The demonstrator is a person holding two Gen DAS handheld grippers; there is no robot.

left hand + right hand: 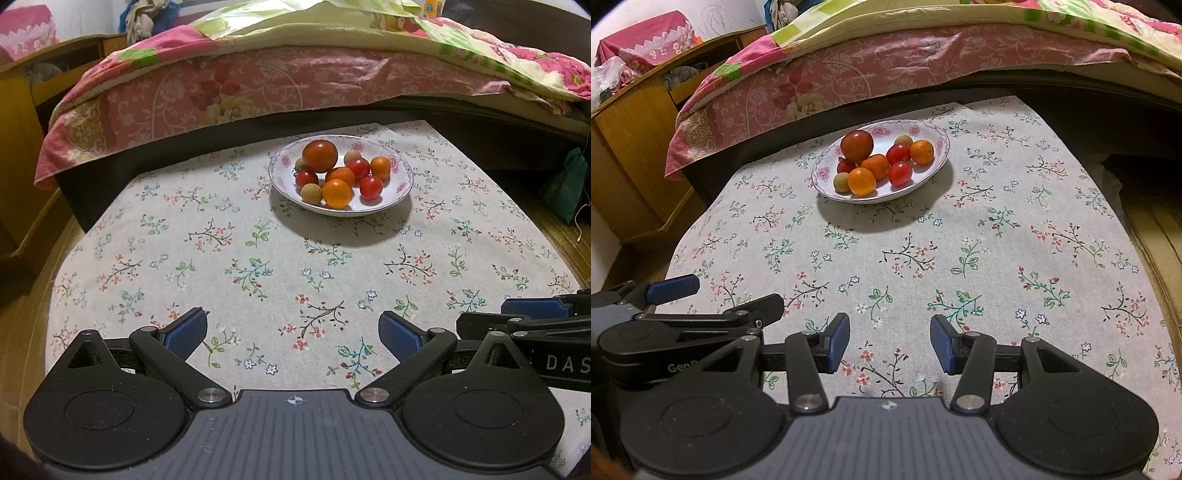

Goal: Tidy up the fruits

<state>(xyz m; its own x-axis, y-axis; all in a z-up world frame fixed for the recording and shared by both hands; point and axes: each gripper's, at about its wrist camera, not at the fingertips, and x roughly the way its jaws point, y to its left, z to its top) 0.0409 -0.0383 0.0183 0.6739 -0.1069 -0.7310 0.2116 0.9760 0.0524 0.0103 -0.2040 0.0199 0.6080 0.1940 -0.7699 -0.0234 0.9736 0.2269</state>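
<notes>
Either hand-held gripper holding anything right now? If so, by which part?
Nothing held. The left hand-held gripper and right hand-held gripper are both open over the tablecloth; all fruit sits in the bowl.

A table (258,258) under a pale flower-print cloth stands against a bed (258,92) spread with pink floral sheets and a green-and-pink quilt (1071,18). A wooden cabinet (631,147) sits at the left, below a white wall (713,18). The floor (1156,229) is yellowish wood.

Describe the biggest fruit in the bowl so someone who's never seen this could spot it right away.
On the floral tablecloth by the bed stands a white bowl of small fruits. At its far left lies a large tomato, dark red and much bigger than the others.
</notes>
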